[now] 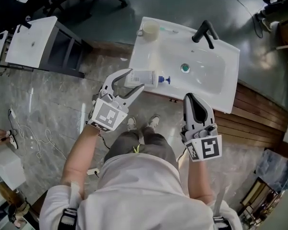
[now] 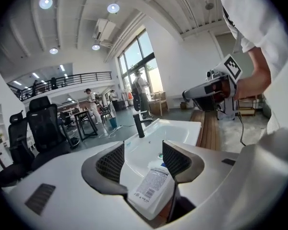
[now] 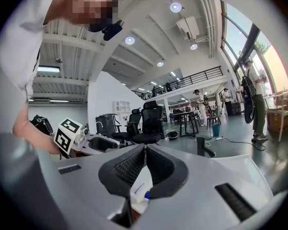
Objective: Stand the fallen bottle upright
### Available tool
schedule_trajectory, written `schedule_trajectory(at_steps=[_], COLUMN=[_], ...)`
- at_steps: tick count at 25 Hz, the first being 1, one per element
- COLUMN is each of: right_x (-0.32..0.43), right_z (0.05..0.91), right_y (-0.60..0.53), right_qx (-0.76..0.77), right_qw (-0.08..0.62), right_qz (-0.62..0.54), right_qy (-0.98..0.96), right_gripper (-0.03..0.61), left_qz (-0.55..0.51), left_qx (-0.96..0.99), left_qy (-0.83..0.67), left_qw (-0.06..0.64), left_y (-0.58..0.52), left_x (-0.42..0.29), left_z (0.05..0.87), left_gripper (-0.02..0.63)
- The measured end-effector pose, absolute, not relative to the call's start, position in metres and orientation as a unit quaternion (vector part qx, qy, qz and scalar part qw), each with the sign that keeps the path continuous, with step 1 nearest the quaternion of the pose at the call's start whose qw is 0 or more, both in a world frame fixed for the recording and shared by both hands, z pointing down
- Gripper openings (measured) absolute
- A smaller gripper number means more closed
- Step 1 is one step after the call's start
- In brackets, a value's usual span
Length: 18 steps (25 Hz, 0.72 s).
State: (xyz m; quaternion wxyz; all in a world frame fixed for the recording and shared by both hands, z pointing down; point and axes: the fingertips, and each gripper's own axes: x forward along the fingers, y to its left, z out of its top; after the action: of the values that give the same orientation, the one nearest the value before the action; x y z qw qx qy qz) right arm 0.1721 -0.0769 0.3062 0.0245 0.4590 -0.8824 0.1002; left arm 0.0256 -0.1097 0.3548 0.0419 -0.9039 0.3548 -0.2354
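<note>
Left claw [image 1: 133, 79] spread with fallen bottle [image 1: 144, 77] base between its jaws, right claw [image 1: 189, 96] pressed together; shallow pinch could squirt bottle off sink [image 1: 156, 49] rim.

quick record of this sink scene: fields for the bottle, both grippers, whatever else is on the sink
pump bottle: lying on its side on the sink's front left rim, blue pump toward the basin
left gripper: open, jaws apart at the bottle's base end, no grip
right gripper: shut, empty, near the sink's front edge
also on sink: black faucet, cup at far left corner
task: bottle not yet upright
</note>
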Motion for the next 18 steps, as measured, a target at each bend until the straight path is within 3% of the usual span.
schedule_trajectory(at_steps=[8,18], right_x=[0.174,0.169], right_z=[0.338,0.374], right_y=[-0.082,-0.091], right_qx=[0.456,0.446], right_qw=[0.029,0.029], right_qz=[0.123,0.146], right_qy=[-0.881,-0.883], right_gripper=[0.041,0.041], left_qz=[-0.324,-0.422], left_qx=[-0.902,-0.882], left_qy=[0.287,0.209], left_qw=[0.020,0.015], left_y=[-0.120,-0.135], left_x=[0.043,0.068], left_z=[0.412,0.478], left_gripper=[0.340,0.411])
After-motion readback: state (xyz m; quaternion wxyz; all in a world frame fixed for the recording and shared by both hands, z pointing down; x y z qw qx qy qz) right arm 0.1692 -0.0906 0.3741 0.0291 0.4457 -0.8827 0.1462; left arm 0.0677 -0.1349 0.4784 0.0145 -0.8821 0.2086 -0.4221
